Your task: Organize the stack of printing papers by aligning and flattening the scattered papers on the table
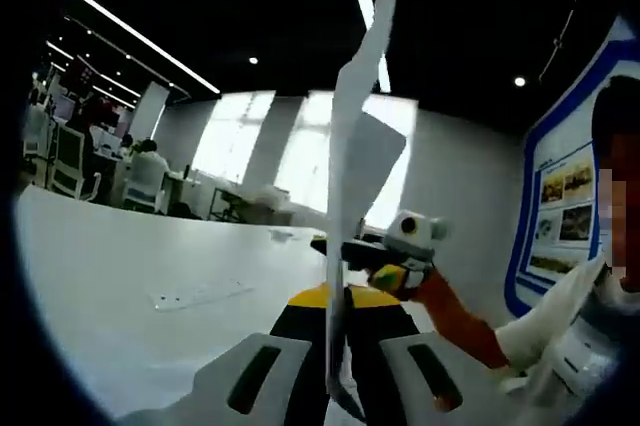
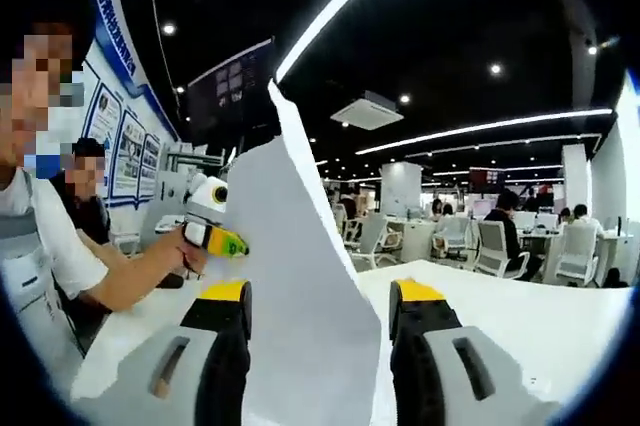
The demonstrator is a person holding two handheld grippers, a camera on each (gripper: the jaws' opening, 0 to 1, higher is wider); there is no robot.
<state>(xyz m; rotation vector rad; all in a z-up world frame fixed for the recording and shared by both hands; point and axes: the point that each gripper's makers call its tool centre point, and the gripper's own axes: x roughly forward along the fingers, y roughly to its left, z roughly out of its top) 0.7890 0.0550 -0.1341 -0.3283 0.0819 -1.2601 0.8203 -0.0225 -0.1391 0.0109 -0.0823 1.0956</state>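
A sheaf of white printing papers (image 1: 352, 136) stands upright over the white table (image 1: 110, 266), seen edge-on in the left gripper view. My left gripper (image 1: 337, 298) is shut on its lower edge. My right gripper (image 1: 345, 249) reaches in from the right and meets the sheaf just above. In the right gripper view the papers (image 2: 290, 246) rise broad and bent between the jaws of my right gripper (image 2: 315, 298), which stand wide apart, open. My left gripper (image 2: 232, 242), held in a person's hand, sits at the sheaf's left edge.
A flat white strip (image 1: 200, 294) lies on the table to the left. The person (image 2: 40, 246) holding the grippers stands close behind them. Office chairs (image 2: 495, 246) and desks with seated people line the far side. Posters (image 1: 562, 196) hang on the wall.
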